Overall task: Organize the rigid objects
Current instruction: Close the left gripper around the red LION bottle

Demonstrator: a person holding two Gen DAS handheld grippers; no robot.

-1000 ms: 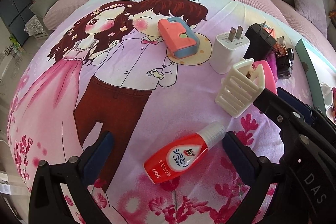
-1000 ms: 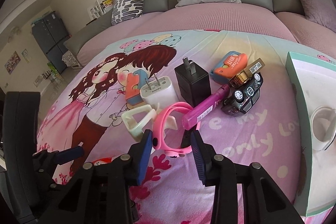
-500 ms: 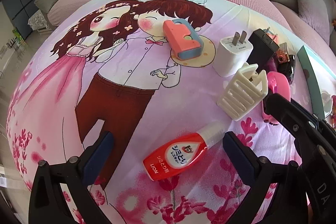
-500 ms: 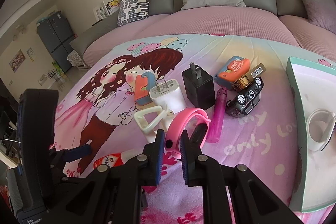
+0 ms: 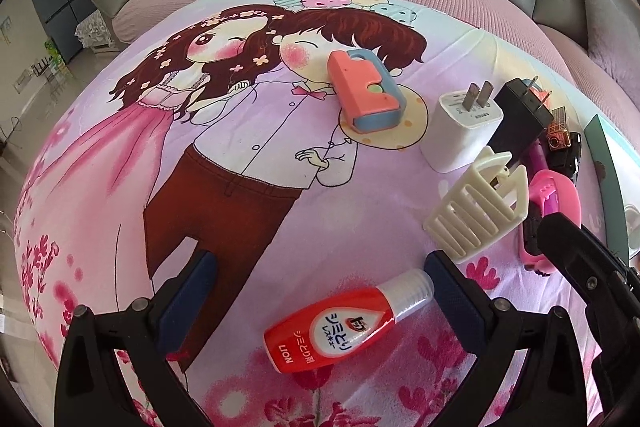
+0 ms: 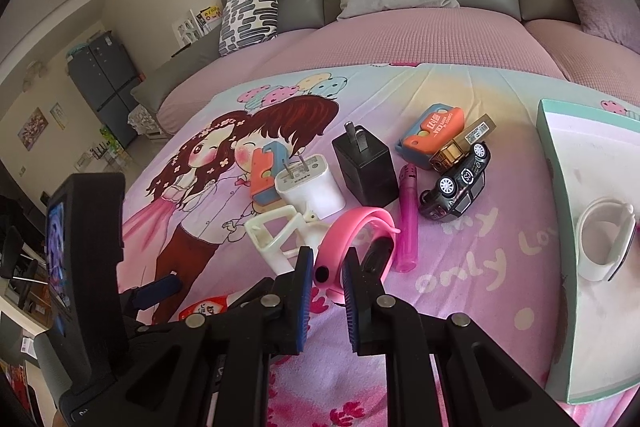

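Right hand-held gripper (image 6: 325, 273) is clamped down tight on my end — its blue pads pinch the near edge of the pink rubber wristband (image 6: 360, 239) with the black screen module, which sits on the cartoon-print bedspread (image 6: 460, 267). Just beside the band lies the cream plastic hair claw clip (image 6: 276, 239), and on the other side a translucent purple tube (image 6: 408, 223). Behind them stand a white plug charger (image 6: 310, 187) and a black plug charger (image 6: 366, 167), close together. A small black toy car (image 6: 456, 187) is near the tube, with an orange-and-blue case (image 6: 432, 137) behind it. Off to the right there's a mint-edged white tray (image 6: 560, 227) with a white band (image 6: 604, 239) in it.

Left hand-held gripper (image 5: 320, 295) is wide open — a red squeeze bottle with a clear cap (image 5: 344, 323) lies between its fingers, not touched by either pad.
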